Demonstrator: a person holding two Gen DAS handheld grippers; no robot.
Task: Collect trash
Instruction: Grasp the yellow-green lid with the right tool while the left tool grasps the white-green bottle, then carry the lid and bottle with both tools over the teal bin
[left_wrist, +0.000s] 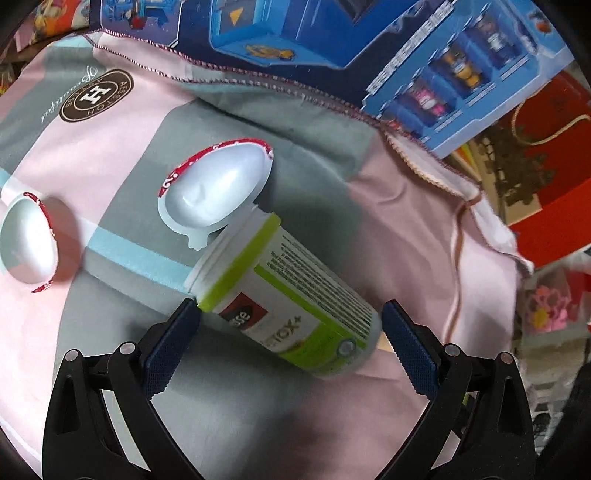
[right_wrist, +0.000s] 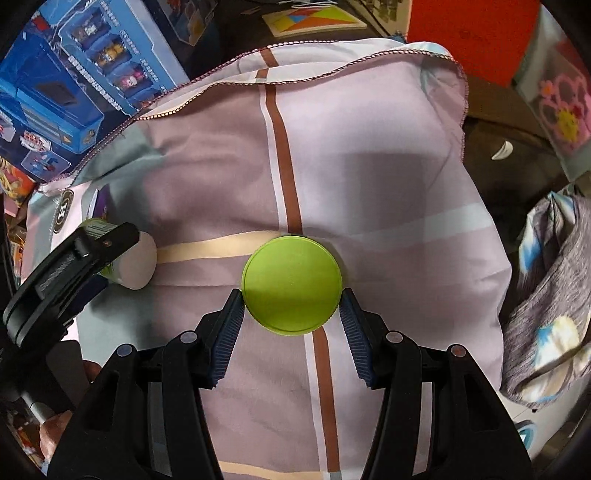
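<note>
A white and green tub (left_wrist: 284, 295) lies on its side on the striped cloth (left_wrist: 258, 424), its open mouth facing away from me. My left gripper (left_wrist: 290, 332) is open around it, one pad at its green rim and one at its base. Two white egg-shaped shells with red rims lie beyond it: one shell (left_wrist: 218, 192) by the tub's mouth, the other shell (left_wrist: 27, 243) at the far left. In the right wrist view my right gripper (right_wrist: 291, 314) stands with its pads on either side of a flat green lid (right_wrist: 291, 284). The left gripper (right_wrist: 70, 266) and tub (right_wrist: 135, 264) show at the left there.
A blue toy box (left_wrist: 369, 48) leans at the cloth's far edge, also in the right wrist view (right_wrist: 55, 85). A red box (left_wrist: 554, 192) stands to the right. A grey patterned fabric (right_wrist: 550, 314) hangs at the right of the cloth (right_wrist: 388, 184).
</note>
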